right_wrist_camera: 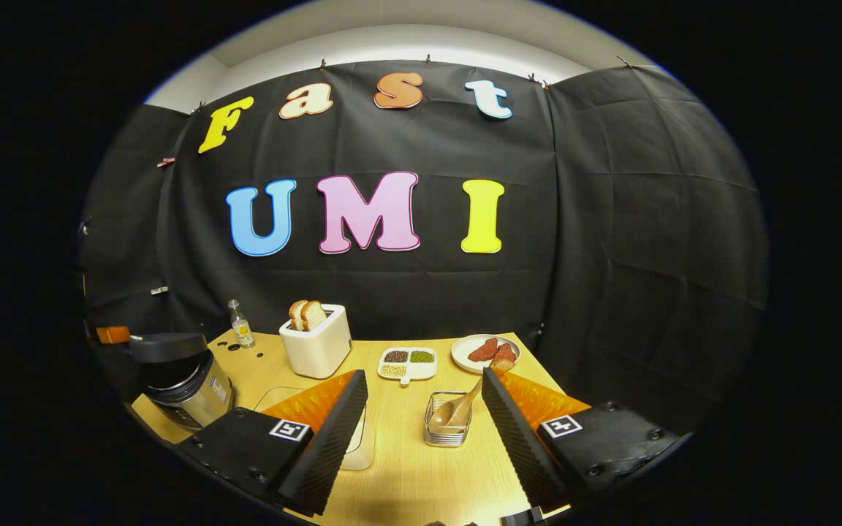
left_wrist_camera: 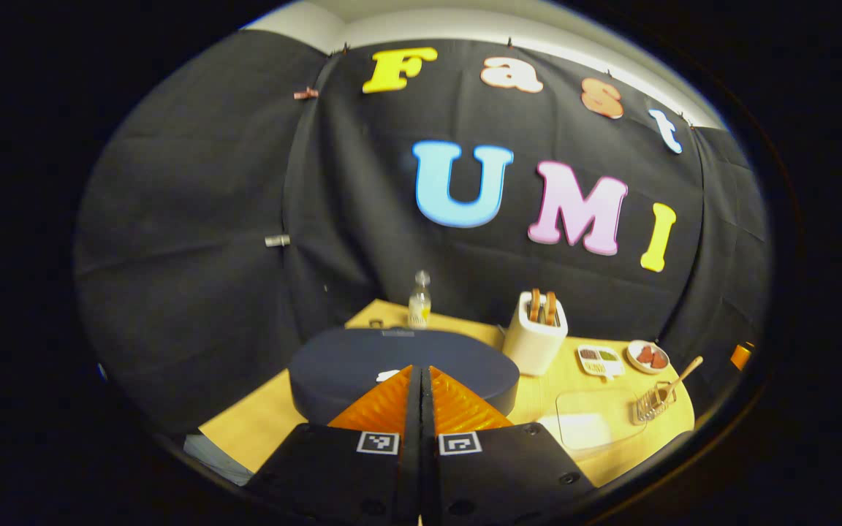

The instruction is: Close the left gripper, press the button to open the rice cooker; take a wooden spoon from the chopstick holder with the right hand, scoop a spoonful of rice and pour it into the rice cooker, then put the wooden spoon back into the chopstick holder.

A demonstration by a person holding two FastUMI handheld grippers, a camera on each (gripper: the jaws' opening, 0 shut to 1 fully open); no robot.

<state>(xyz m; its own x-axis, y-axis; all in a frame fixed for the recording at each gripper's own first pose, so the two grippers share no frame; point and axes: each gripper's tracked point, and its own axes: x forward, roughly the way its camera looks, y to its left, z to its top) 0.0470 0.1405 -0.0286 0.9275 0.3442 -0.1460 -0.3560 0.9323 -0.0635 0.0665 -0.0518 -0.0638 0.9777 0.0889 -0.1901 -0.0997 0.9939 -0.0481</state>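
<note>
My left gripper is shut, its tips just above the dark lid of the rice cooker, beside a small white button. The lid is down. In the right gripper view the rice cooker stands at the far left. My right gripper is open and empty, and low between its fingers stands the wire chopstick holder with the wooden spoon leaning in it. A clear rice container is partly hidden behind one finger. The left gripper view shows the holder, spoon and container at the right.
A white toaster with bread stands at the back of the wooden table. Beside it are a small bottle, a divided dish of beans and a plate of meat. Black cloth walls close the booth.
</note>
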